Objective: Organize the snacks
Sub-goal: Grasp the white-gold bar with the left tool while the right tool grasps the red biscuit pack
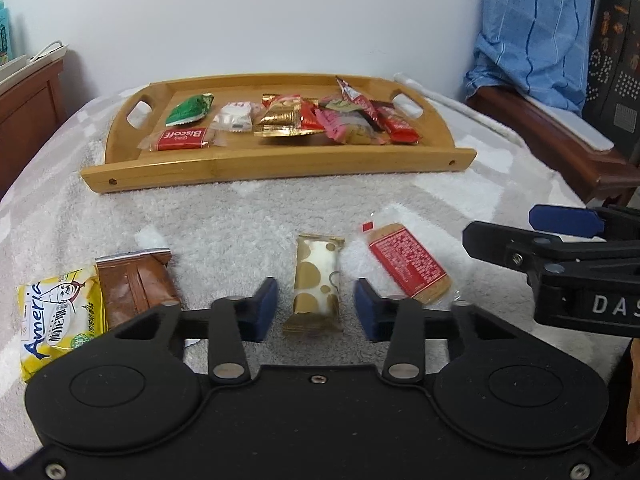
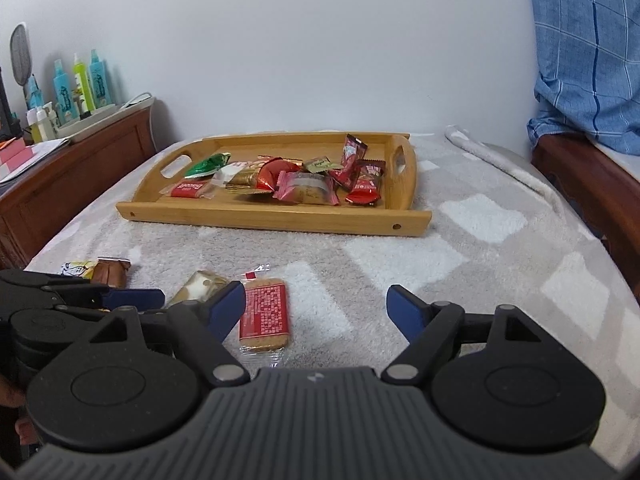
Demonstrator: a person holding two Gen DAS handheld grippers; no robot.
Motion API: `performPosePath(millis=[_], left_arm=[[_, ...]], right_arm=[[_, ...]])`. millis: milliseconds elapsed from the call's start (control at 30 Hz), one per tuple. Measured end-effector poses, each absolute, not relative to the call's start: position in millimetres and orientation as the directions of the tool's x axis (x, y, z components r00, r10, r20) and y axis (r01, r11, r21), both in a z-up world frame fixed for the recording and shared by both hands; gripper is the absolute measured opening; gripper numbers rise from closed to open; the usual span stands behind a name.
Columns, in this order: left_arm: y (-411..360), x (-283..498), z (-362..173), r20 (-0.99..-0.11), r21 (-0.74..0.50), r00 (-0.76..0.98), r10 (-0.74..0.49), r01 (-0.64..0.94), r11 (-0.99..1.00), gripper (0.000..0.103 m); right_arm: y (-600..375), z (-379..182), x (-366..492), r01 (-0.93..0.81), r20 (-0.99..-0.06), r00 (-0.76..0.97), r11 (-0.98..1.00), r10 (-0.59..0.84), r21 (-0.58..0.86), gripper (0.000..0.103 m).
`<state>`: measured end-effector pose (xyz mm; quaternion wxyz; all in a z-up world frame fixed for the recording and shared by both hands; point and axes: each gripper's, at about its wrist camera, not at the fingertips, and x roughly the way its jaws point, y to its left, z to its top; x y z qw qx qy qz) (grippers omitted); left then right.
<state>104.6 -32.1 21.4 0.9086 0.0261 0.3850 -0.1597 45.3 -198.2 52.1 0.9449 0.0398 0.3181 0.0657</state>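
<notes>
- Snack in gold-and-white wrapper (image 1: 316,288) lies flat on the blanket (image 1: 240,216), lengthwise between the left gripper (image 1: 316,308) fingers (image 1: 266,308).
- Left fingers narrow, a thin gap showing on each side of the wrapper; not pressing it.
- Red biscuit packet (image 1: 410,266) lies just right of them; brown packet (image 1: 136,280) and yellow packet (image 1: 60,312) to the left.
- Right gripper (image 2: 316,312) fingers wide, nothing between them; biscuit packet just beside its left finger.
- Wooden tray (image 1: 280,166) farther back holds more snacks.
</notes>
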Motion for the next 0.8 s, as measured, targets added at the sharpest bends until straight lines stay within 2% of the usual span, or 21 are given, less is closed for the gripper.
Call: performPosePath(millis=[33,100,433,600,800], left_arm=[[-33.0,105.0,20.1,-0.711,-0.073,0.649,-0.27,0.315,0.946,0.024],[-33.8,104.7,19.5,-0.713,-0.069,0.648,-0.267,0.314,0.947,0.021],[-14.4,105.9,32.2,-0.69,-0.107,0.676,-0.259,0.258,0.96,0.021],[-1.6,105.5,38.4,-0.682,-0.116,0.688,-0.248,0.233,0.966,0.021],[5.2,106.8,40.4,-0.679,-0.122,0.693,-0.244,0.221,0.968,0.021]], right_arm=[[-197.1,50.9,46.3,-0.096,-0.596,0.79,0.989,0.145,0.113,0.087],[-196.1,49.1,47.4,-0.096,-0.598,0.789,0.989,0.144,0.111,0.087],[-188.5,39.1,53.8,-0.106,-0.628,0.763,0.988,0.152,0.11,0.084],[-178.8,33.6,55.7,-0.144,-0.646,0.744,0.985,0.172,0.096,0.078],[-167.2,29.1,60.0,-0.192,-0.664,0.721,0.978,0.198,0.084,0.075]])
